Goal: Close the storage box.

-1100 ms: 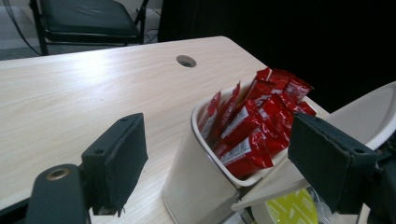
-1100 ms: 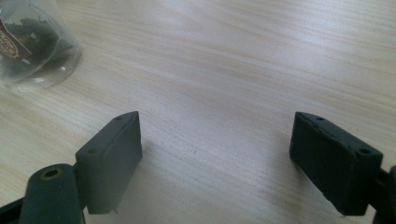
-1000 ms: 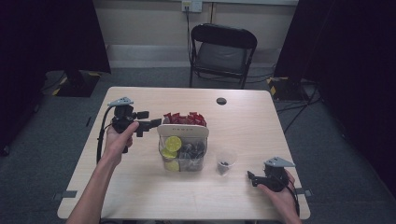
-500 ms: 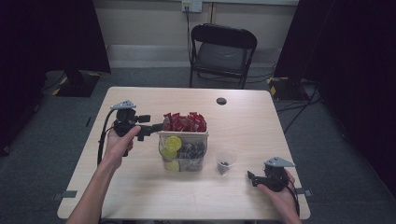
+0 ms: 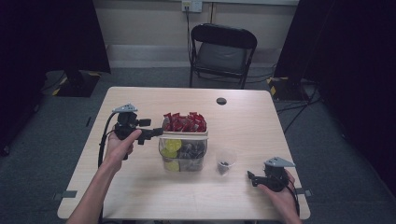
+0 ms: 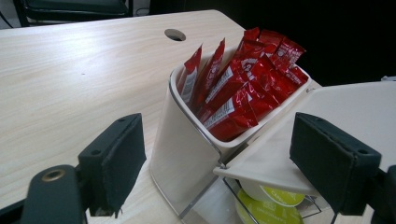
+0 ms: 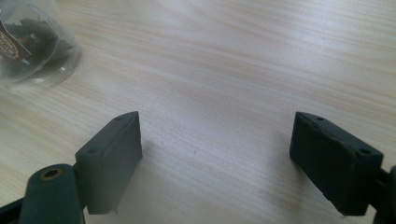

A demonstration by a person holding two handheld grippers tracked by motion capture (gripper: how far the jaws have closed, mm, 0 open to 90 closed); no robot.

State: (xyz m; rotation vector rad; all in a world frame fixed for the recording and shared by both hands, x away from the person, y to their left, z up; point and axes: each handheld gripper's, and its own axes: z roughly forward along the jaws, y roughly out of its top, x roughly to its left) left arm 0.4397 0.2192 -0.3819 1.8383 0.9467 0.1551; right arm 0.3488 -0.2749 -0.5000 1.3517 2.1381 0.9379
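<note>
A pale wood-grain table (image 5: 140, 186) is standing on grey carpet, with a round cable hole (image 5: 221, 101) near its far edge and a black folding chair (image 5: 223, 51) facing it from behind. Beyond the chair a cream wall is running with a socket (image 5: 192, 5) and a cord hanging down; dark curtains are closing in on both sides of the room. Near the table's middle an organizer (image 5: 183, 145) is sitting, its far white bin holding upright red packets (image 5: 185, 122), its near clear part holding yellow-lidded pods (image 5: 173, 145) and dark ones. The left gripper (image 5: 156, 133) is hovering just beside the organizer's left side, its jaws standing apart after just having been opening; in the left gripper view the bin (image 6: 182, 149) is lying between the jaws but the pads are not pressing on it. A clear cup (image 5: 226, 161) with something dark inside is standing just right of the organizer. The right gripper (image 5: 250, 177) is resting low at the table's near right corner, its jaws spread wide over bare wood, with the cup (image 7: 28, 44) near.
</note>
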